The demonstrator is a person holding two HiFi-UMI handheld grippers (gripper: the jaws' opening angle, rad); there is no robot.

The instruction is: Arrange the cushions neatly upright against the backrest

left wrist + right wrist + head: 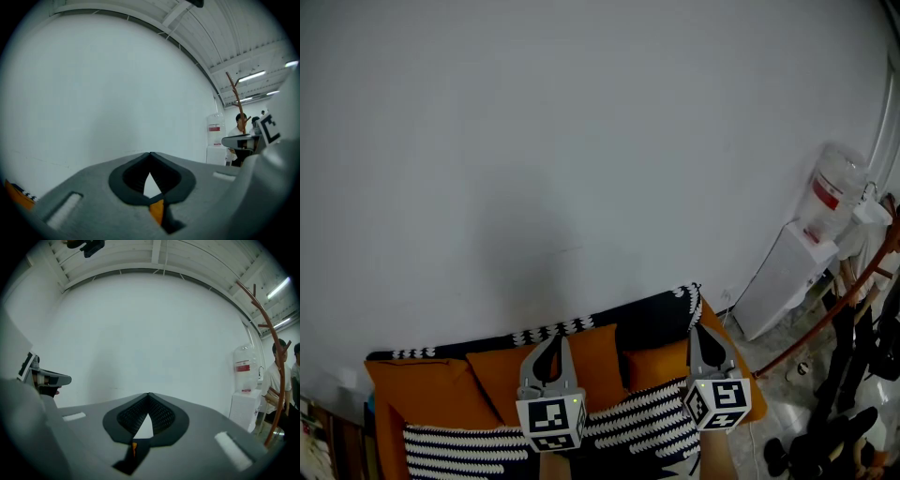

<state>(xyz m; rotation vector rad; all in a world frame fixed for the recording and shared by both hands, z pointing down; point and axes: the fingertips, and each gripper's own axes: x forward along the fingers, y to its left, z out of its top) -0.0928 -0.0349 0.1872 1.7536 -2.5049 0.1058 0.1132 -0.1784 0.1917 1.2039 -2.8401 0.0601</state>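
On the sofa (386, 441), orange cushions (431, 394) stand along the backrest under a dark patterned throw (647, 317); a black-and-white striped cushion (642, 417) lies in front of them on the seat; above the sofa's middle the left gripper (551, 339) hovers, jaws pressed together on nothing; over its right end the right gripper (697, 330) is likewise closed and empty; right of the sofa stands a water dispenser (783, 281).
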